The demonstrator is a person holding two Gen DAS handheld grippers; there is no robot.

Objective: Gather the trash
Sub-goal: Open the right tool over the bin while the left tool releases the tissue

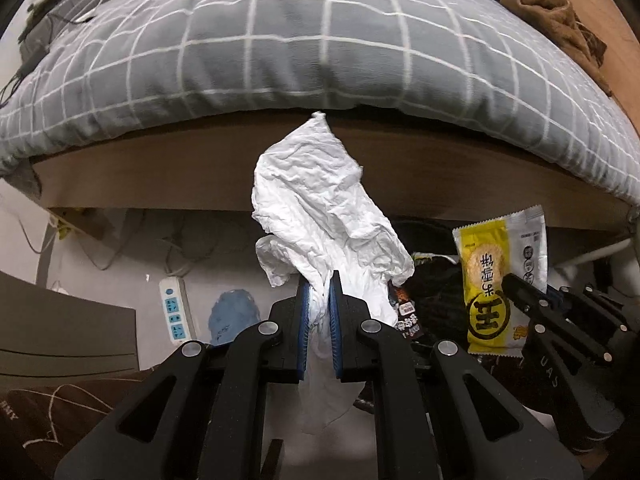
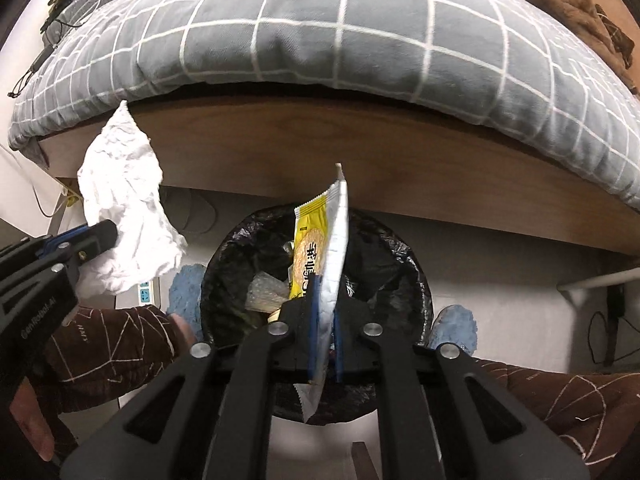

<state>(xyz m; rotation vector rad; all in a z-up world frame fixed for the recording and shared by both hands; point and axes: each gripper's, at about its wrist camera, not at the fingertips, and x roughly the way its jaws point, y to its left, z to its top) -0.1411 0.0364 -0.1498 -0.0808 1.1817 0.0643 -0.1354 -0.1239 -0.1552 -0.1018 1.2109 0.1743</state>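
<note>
The left gripper is clamping a crumpled white tissue between its blue pads, the paper fanning upward in front of the wooden bed frame. The right gripper is pinching a yellow snack wrapper edge-on, holding it above a trash bin lined with a black bag, which is already holding other litter. A grey checked duvet is overhanging the bed frame behind.
</note>
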